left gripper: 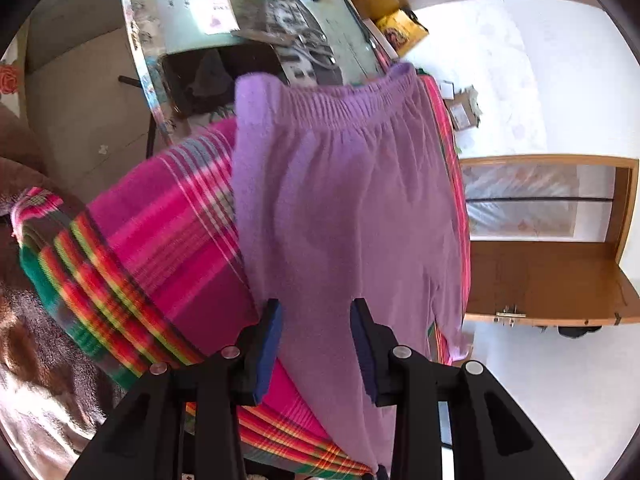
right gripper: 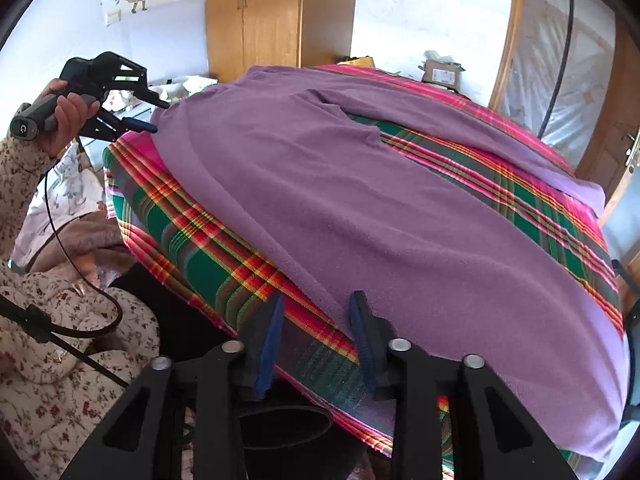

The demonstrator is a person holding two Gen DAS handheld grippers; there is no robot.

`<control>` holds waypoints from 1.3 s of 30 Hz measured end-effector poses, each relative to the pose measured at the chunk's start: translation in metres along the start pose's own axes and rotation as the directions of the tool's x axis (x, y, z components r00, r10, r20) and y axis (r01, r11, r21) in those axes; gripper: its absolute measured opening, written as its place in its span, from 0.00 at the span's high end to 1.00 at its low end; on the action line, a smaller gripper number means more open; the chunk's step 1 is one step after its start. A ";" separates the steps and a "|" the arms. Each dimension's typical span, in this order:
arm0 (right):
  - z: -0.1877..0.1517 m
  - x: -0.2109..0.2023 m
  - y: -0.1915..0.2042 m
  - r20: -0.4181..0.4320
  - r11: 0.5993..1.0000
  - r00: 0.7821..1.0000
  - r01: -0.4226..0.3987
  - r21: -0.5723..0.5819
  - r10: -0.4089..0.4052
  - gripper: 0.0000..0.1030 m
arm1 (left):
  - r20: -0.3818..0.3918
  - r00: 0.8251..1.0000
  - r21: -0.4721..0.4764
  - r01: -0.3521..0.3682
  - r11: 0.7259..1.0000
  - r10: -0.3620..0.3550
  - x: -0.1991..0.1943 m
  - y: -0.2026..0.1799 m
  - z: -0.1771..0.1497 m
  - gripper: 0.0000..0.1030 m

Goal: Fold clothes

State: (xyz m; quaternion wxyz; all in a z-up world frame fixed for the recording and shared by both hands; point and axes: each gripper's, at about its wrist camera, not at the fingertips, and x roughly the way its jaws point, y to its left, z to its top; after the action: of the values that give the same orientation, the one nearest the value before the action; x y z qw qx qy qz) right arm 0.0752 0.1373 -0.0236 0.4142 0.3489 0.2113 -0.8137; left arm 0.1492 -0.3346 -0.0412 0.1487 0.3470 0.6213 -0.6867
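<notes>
Purple fleece trousers [right gripper: 360,200] lie spread flat on a bright plaid cloth [right gripper: 208,264]. In the left wrist view the trousers [left gripper: 344,200] fill the middle, with the elastic waistband [left gripper: 340,100] at the far end. My left gripper [left gripper: 316,312] is open just above the purple fabric, holding nothing. It also shows in the right wrist view [right gripper: 154,116], at the far left corner of the trousers, held in a hand. My right gripper [right gripper: 316,308] is open and empty over the trousers' near edge, where fabric meets plaid.
A cluttered glass-topped table [left gripper: 180,12] with papers stands beyond the waistband. A wooden wardrobe [right gripper: 272,12] and a wooden door [left gripper: 552,276] stand around the plaid surface. The person's floral sleeve [right gripper: 60,320] and a cable are at the left.
</notes>
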 end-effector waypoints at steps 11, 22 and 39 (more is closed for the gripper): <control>-0.003 -0.002 -0.001 0.017 0.999 1.000 -0.015 0.037 0.014 0.91 | 0.251 0.952 0.139 -0.217 0.966 0.177 -0.043 -0.022 0.037 0.66; 0.000 0.001 0.003 0.010 0.999 1.000 0.020 0.037 -0.020 0.90 | 0.242 0.919 0.218 -0.363 0.906 0.310 -0.018 -0.024 0.051 0.65; 0.006 -0.005 0.004 -0.005 0.997 0.999 0.038 0.063 -0.038 0.98 | 0.255 0.944 0.179 -0.261 0.949 0.212 -0.041 0.007 0.047 0.93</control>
State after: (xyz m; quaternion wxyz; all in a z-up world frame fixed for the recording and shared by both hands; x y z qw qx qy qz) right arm 0.0782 0.1341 -0.0165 0.3868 0.3594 0.1929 -0.8270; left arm 0.1690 -0.3899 -0.0199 0.2645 0.3505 0.4770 -0.7614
